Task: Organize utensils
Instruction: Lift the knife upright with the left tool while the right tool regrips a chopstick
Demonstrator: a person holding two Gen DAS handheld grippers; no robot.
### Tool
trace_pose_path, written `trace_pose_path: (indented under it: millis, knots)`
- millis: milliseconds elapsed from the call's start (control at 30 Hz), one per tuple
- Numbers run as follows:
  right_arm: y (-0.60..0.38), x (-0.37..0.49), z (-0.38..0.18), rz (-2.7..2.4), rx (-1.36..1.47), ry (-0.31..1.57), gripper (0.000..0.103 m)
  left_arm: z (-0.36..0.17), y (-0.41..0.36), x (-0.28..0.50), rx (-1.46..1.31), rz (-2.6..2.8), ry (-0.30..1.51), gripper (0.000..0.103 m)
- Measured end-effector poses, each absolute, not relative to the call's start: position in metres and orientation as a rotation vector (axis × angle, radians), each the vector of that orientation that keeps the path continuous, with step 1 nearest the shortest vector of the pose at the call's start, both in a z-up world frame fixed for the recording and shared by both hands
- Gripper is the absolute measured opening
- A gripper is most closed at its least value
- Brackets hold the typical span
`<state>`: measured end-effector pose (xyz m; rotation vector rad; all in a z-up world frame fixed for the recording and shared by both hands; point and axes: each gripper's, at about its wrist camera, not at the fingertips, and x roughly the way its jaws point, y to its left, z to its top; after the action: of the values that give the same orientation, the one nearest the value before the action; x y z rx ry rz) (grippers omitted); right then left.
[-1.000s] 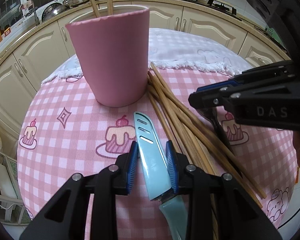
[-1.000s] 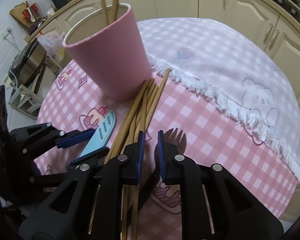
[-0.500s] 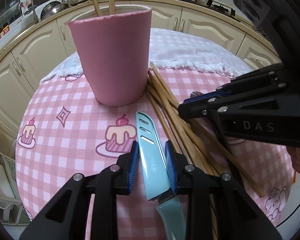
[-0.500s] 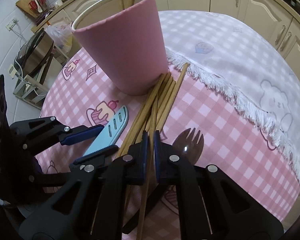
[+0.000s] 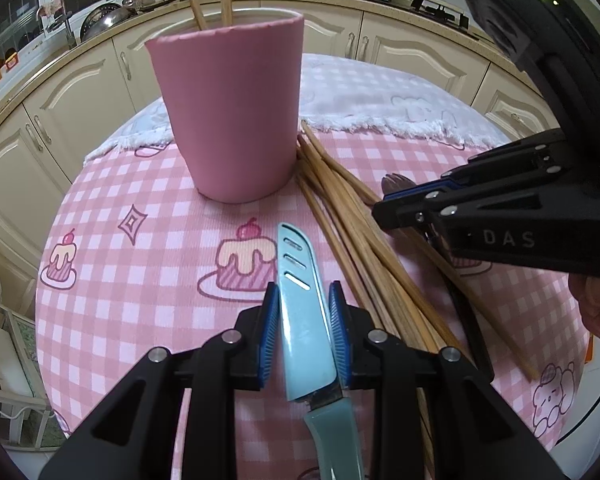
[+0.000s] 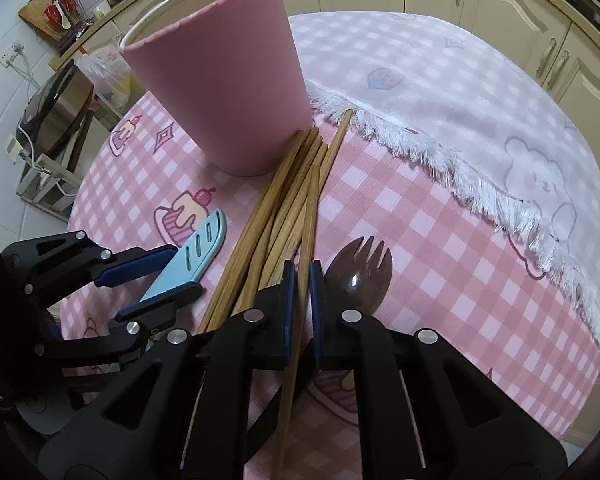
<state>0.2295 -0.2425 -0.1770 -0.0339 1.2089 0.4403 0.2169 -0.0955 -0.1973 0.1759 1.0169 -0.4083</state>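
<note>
A single wooden chopstick (image 6: pixel 306 236) is pinched between the narrow jaws of the right gripper (image 6: pixel 303 280), short of the tall pink cup (image 6: pixel 224 80). Left of it, a sheathed light-blue knife (image 5: pixel 300 304) is clamped by the left gripper (image 5: pixel 303 312). The loose chopstick bundle (image 6: pixel 276 208) lies against the cup's base, a dark wooden spork (image 6: pixel 360 272) beside it. Neighbouring sticks could be dragged or the cup knocked if the chopstick is lifted carelessly.

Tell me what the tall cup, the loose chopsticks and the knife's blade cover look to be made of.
Pink cup: matte and evenly coloured with a paler inner wall and a slightly uneven rim, probably plastic or a foam-like sleeve. Chopsticks: tan with faint lengthwise grain, likely bamboo or wood, unvarnished. Blade cover: smooth, light blue, with moulded slots, so apparently plastic.
</note>
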Motion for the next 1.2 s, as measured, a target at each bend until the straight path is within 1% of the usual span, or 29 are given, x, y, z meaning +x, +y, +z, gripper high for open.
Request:
trace_pose_path:
  millis: [233,400,467,600,633,667,700,900,1100,1133,1200]
  knots:
    - [-0.276,0.214,-0.156,0.455,0.141,1.096,0.008,-0.183,-0.082,0.213,0.118,-0.421,0.971,0.024]
    - [-0.298,0.195,-0.133,0.475,0.260,0.972,0.007,-0.156,-0.067,0.199,0.060,-0.442,0.867,0.024]
    - [-0.303,0.194,-0.129,0.476,0.290,0.956,0.007,-0.146,-0.062,0.194,0.043,-0.451,0.823,0.023]
    - [-0.286,0.207,-0.143,0.439,0.160,1.059,0.009,-0.139,-0.064,0.195,0.036,-0.454,0.801,0.023]
    - [-0.281,0.209,-0.145,0.431,0.122,1.072,0.016,-0.140,-0.064,0.196,0.037,-0.450,0.804,0.023]
    - [-0.275,0.212,-0.148,0.430,0.079,1.080,0.029,-0.141,-0.064,0.197,0.036,-0.448,0.808,0.023]
    - [-0.271,0.212,-0.150,0.432,0.054,1.084,0.032,-0.143,-0.064,0.198,0.033,-0.443,0.819,0.023]
    - [-0.245,0.219,-0.164,0.416,-0.101,1.139,0.032,-0.148,-0.055,0.197,0.023,-0.439,0.840,0.023]
    - [-0.219,0.226,-0.170,0.417,-0.319,1.157,0.031,-0.150,-0.056,0.197,0.026,-0.442,0.844,0.024]
    - [-0.213,0.227,-0.172,0.428,-0.352,1.162,0.030,-0.151,-0.056,0.198,0.025,-0.441,0.846,0.024]
    - [-0.212,0.230,-0.173,0.454,-0.342,1.179,0.021,-0.151,-0.056,0.198,0.021,-0.439,0.847,0.023]
